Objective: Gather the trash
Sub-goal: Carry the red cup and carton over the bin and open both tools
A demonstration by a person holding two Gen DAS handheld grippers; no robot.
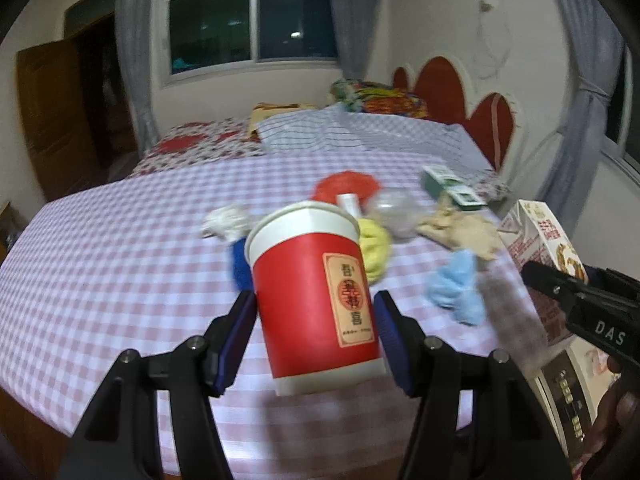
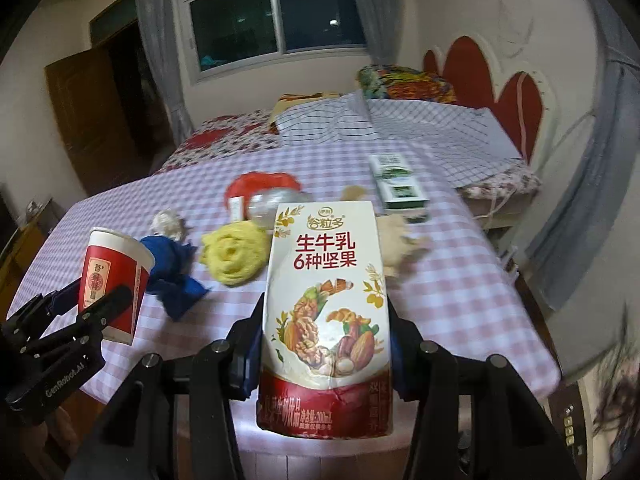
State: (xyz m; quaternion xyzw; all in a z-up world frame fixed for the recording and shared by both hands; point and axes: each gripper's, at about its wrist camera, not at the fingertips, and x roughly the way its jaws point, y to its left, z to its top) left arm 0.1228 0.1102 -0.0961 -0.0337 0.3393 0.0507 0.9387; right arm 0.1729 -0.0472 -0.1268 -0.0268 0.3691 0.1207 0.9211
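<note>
Both hands are loaded — left gripper (image 1: 316, 320) clamps the red paper cup (image 1: 312, 292) upright, right gripper (image 2: 326, 344) clamps the milk carton (image 2: 326, 320), above the table (image 1: 120, 240).

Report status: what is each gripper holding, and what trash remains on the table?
Left gripper shut on red paper cup. Right gripper shut on milk carton. Both lifted. Yellow cloth, blue cloth remain.

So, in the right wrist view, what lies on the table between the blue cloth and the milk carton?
A crumpled yellow cloth lies between the blue cloth and the milk carton, resting on the checked tablecloth.
</note>
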